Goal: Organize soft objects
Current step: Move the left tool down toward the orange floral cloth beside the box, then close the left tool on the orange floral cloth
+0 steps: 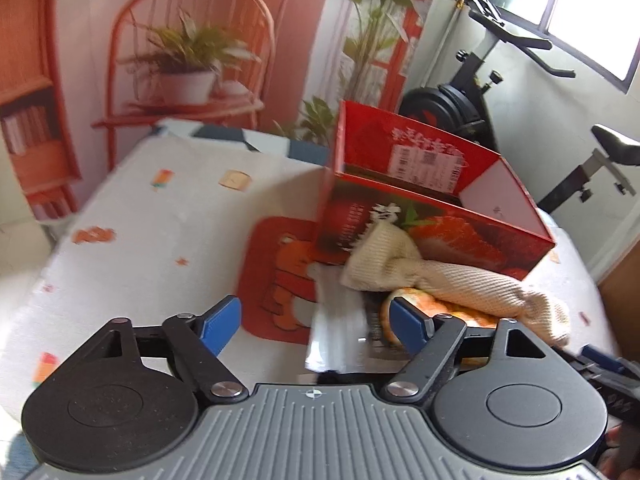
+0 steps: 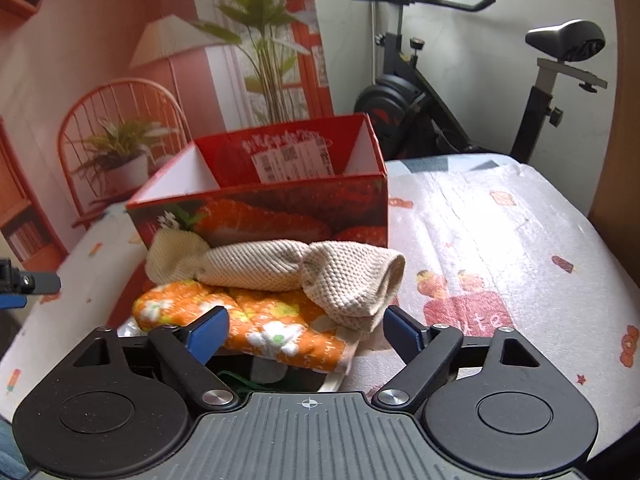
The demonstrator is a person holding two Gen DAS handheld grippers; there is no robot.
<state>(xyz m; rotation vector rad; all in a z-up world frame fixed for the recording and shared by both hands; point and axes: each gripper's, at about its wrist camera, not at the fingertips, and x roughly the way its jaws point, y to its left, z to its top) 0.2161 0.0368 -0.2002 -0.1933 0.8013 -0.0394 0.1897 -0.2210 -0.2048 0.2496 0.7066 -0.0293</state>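
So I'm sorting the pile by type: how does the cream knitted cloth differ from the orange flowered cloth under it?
The cream knitted cloth is plain with a coarse waffle texture; the orange flowered cloth is printed with white flowers. The cream one lies on top, bunched and twisted, against the red box; the orange one lies flatter underneath, nearer the camera. Both are soft fabrics in one heap.

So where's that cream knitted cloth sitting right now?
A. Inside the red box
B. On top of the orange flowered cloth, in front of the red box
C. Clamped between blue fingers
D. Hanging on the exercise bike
B: the cream knitted cloth lies over the orange flowered cloth, just in front of the red box, with no fingers touching it.
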